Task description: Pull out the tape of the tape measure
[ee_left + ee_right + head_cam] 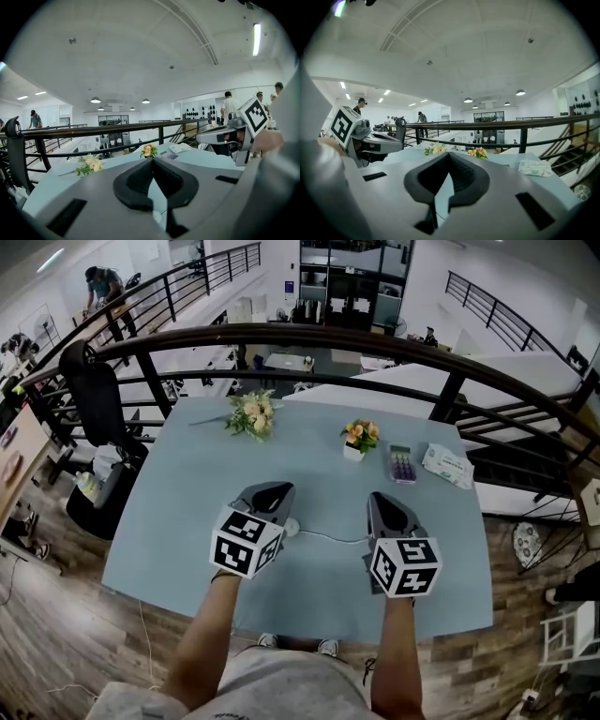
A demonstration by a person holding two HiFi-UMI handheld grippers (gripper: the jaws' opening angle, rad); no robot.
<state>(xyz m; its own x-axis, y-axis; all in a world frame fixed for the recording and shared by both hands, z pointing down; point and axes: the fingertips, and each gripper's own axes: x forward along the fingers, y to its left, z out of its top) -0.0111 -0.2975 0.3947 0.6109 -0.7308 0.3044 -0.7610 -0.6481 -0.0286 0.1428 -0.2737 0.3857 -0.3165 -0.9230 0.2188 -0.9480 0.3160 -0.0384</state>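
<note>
While both grippers hang above the pale blue table (pixel 187 484), their jaws are pressed together with nothing between them. The left gripper (pixel 270 495) and the right gripper (pixel 386 502) sit side by side, pointing away from the person. The small white tape measure (pixel 291 528) lies on the table just beside the left gripper, and its thin tape (pixel 328 538) runs across to the right gripper, where its end is hidden. Farther back lie a bouquet (pixel 251 414), a flower pot (pixel 359 439) and a calculator (pixel 401 463).
</note>
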